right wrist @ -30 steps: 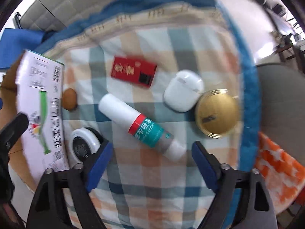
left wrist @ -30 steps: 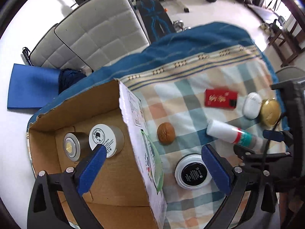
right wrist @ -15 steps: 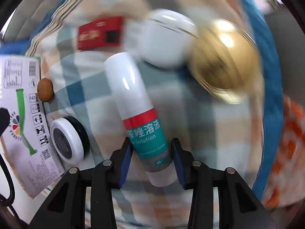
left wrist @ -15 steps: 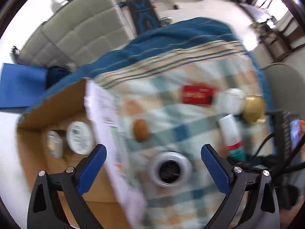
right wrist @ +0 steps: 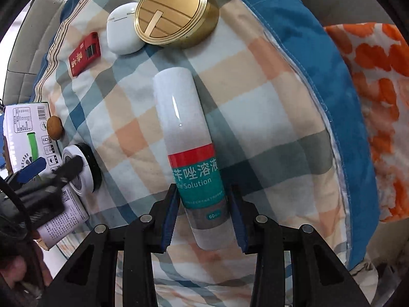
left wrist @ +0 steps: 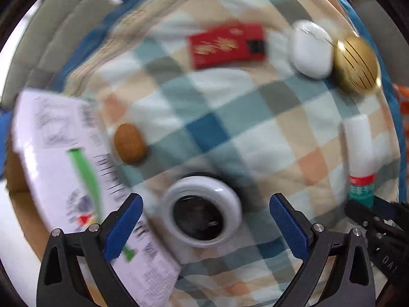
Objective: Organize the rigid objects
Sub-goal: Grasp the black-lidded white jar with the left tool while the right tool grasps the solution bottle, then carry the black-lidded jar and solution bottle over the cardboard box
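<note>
A white bottle [right wrist: 186, 133] with a red and teal label lies on the checked cloth, and my right gripper [right wrist: 203, 194] is shut on its labelled end. In the left wrist view, the same bottle [left wrist: 360, 151] sits at the far right with the right gripper [left wrist: 378, 215] on it. My left gripper [left wrist: 205, 202] is open, pointing down, with a white round jar [left wrist: 202, 217] with a dark top between its fingers, untouched. The left gripper [right wrist: 51, 168] also shows over the jar [right wrist: 84, 163] in the right wrist view.
On the cloth lie a gold tin [right wrist: 173, 12], a white oval case [right wrist: 122, 30], a red packet [right wrist: 84, 53] and a brown nut [left wrist: 129, 143]. The cardboard box [left wrist: 58, 153] stands just left of the jar. An orange patterned cloth [right wrist: 370, 76] lies beyond the blanket's blue edge.
The right gripper closed on the bottle and rolled so the bottle points away. The left gripper swung from the box to above the jar and came lower.
</note>
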Motion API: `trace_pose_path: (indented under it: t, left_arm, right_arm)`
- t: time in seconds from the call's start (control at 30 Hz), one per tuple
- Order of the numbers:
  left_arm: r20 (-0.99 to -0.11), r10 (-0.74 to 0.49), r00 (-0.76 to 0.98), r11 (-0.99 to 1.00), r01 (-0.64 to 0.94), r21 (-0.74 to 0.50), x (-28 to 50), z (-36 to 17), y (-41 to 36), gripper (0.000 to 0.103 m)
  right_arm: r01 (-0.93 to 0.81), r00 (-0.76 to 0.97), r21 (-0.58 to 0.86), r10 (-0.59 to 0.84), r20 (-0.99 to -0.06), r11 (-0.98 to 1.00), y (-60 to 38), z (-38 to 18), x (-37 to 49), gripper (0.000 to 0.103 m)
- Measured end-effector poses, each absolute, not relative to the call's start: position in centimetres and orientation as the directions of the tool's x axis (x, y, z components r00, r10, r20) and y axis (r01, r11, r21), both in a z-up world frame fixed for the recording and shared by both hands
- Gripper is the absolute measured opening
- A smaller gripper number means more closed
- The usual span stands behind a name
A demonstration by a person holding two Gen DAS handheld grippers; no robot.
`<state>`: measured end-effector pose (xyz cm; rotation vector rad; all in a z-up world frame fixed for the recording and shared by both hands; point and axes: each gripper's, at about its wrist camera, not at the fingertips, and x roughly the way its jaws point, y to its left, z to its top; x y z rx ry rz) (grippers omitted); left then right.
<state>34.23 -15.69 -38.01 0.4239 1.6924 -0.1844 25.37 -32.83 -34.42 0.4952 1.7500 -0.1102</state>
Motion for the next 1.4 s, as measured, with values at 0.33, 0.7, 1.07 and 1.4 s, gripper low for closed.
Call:
trace_pose_path:
  t: [0.33,0.7,1.07,1.4]
  left_arm:
    - [-0.959,0.256,-0.124,0.886,0.427,0.181,34.0,-39.8,-16.8,0.082]
    - [-0.986,0.077,-0.15,0.945,0.326,0.025,32.7,-37.3,-17.2,0.072]
    - [-0.937,0.127,-0.326,0.931,0.366,-0.001,30.3,-41.1,-15.2,0.074]
    - [-0.976,-0.014,-0.219,0.975,0.212,-0.061,30.3,-39.5,-14.3,0.074]
  right_arm:
    - [0.352,-0.15,0.186,0.251,-0.956,0.917,-33.0,-33.4,25.5,0.036]
    - [0.331,-0.169,0.221,0.288,-0.942,0.917,-33.4,-33.4,26.4,0.033]
    - [0.276,-0.202,0.204,0.264,-0.943,0.939,-32.7,-34.4,26.1,0.037]
    - [0.304,-0.193,0.203,0.269,-0.944,0.931,-34.6,-34.2,23.9,0.038]
